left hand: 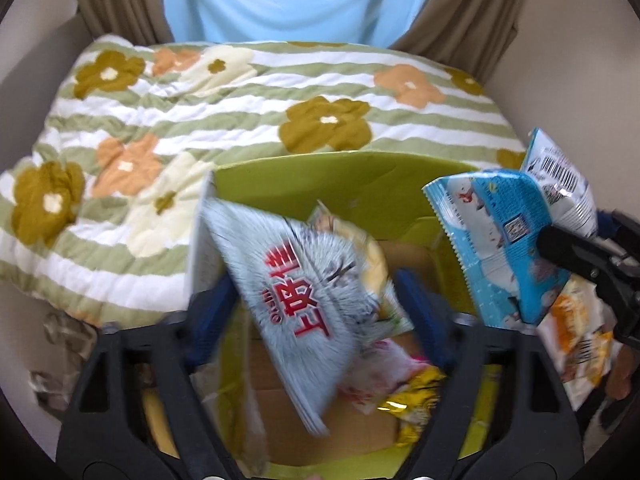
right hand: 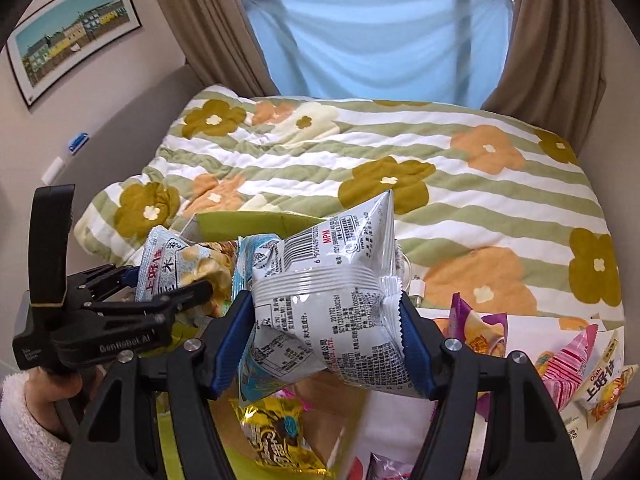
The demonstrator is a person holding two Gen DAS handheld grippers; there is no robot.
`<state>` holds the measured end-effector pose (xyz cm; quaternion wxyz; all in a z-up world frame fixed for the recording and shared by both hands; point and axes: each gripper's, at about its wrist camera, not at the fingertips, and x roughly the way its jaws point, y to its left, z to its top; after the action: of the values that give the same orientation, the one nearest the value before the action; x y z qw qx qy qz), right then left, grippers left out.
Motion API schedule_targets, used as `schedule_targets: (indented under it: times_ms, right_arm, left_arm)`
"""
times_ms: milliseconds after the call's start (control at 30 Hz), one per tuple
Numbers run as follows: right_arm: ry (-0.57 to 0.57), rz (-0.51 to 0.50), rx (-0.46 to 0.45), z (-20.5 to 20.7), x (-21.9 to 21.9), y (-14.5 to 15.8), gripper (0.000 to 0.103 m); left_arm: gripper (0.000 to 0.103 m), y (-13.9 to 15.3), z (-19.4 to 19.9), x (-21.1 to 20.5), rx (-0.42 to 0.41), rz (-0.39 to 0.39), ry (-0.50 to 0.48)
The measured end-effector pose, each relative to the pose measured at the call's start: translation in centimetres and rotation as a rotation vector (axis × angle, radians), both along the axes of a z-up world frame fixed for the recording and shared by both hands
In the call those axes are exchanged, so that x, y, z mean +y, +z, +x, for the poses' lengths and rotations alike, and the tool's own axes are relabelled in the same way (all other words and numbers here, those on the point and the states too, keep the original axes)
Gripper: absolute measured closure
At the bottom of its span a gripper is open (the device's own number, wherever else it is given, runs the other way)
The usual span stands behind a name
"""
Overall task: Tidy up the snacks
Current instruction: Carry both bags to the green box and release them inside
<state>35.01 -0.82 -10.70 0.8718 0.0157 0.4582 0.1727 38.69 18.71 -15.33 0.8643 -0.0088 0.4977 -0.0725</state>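
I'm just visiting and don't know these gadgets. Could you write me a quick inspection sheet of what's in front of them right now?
Surface: floral quilt on a bed; green box at its near edge.
Job's things: grey snack bag above the box; blue-white snack bag held up; gold packet inside the box.
Clutter: pink and purple packets loose to the right.
Grippers: left hand-held gripper, jaws apart, grey bag blurred between them; right hand-held gripper clamped on the blue-white bag.
Cables: white cable end on the quilt.
Surroundings: brown curtains, window, framed picture.
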Motion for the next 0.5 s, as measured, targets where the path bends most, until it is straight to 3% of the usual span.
schedule_targets:
  times_ms: [33, 300, 500]
  right_arm:
    - [-0.004, -0.013, -0.001, 0.1, 0.3, -0.1, 0.039]
    - [0.003, -0.058, 0.016, 0.5, 2.0, -1.0, 0.039]
    - [0.032, -0.056, 0.031, 1.8, 3.6, -1.7, 0.039]
  left_arm:
    - [0.002, 0.0, -0.1, 0.1, -0.012, 0.013, -0.004]
    - [0.002, 0.5, -2.3, 1.5, -0.018, -0.047, 0.001]
    - [0.002, 1.3, -3.7, 1.6, -0.038, -0.023, 0.032]
